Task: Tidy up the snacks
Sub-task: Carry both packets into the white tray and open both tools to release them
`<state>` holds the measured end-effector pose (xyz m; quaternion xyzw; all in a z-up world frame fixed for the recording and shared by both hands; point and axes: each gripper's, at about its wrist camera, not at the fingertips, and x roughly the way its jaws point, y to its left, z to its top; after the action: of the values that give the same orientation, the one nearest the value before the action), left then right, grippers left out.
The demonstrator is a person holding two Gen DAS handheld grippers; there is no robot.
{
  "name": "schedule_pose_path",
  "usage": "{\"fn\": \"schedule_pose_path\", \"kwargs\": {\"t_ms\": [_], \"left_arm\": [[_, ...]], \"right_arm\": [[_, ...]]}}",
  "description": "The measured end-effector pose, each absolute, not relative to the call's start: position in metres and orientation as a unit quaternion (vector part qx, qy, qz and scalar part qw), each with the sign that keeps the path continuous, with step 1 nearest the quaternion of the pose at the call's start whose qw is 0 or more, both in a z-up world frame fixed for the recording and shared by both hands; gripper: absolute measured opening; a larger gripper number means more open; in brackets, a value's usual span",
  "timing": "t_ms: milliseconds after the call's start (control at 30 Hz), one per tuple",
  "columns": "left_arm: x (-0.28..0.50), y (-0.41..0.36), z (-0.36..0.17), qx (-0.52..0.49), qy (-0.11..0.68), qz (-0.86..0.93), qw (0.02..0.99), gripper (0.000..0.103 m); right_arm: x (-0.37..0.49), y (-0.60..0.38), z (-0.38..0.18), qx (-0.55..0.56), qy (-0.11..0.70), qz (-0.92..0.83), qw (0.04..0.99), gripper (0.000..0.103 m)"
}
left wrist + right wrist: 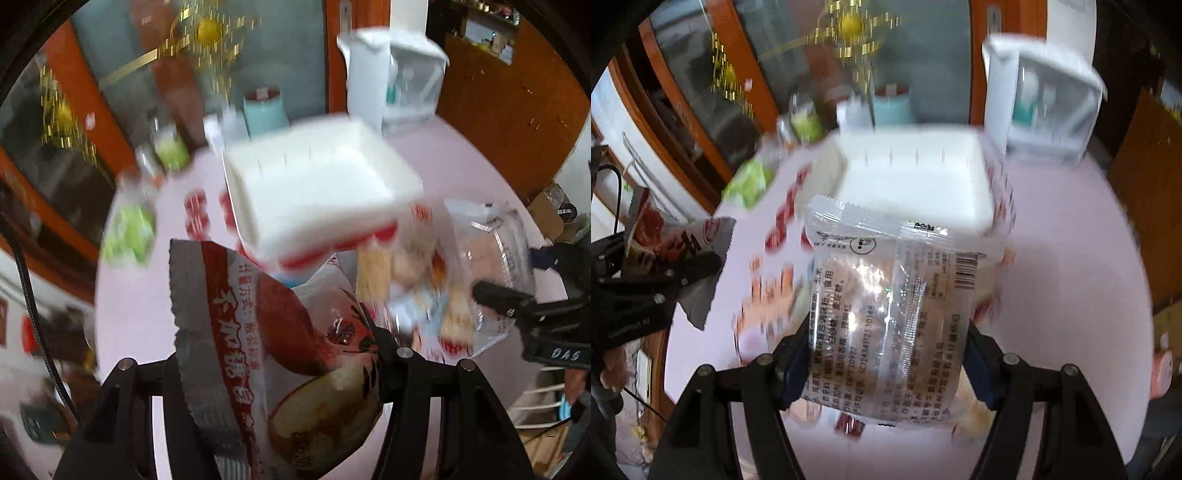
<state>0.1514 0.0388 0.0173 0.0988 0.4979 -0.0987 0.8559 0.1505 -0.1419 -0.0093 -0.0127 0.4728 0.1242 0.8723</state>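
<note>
Above pink table (pixel 1071 258), both grippers clamping snack packets

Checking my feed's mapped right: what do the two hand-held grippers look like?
Both are black, angular linkage frames with silver pivot bolts. The right hand-held gripper has blue finger pads; the left hand-held gripper has a black cable beside it.

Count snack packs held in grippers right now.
2: red-printed packet in the left gripper; clear packet in the right gripper. Loose packs lie blurred on the table.
</note>
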Motion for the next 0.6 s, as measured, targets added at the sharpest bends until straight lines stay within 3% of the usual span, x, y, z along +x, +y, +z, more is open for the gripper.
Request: {"fn": "schedule_pose_path", "kwargs": {"t_ms": [233,600], "left_arm": [[0.251,0.024,0.051,0.130,0.461,-0.083,0.874,0.057],[0.358,0.008,-0.045,0.120,0.517,-0.065,0.845,0.060]], "right_arm": [[0.259,-0.140,0.016,0.031,0.469,0.101,0.877,0.073],[0.352,-0.140,-0.089,0.081,0.554,0.047,0.828,0.076]]}}
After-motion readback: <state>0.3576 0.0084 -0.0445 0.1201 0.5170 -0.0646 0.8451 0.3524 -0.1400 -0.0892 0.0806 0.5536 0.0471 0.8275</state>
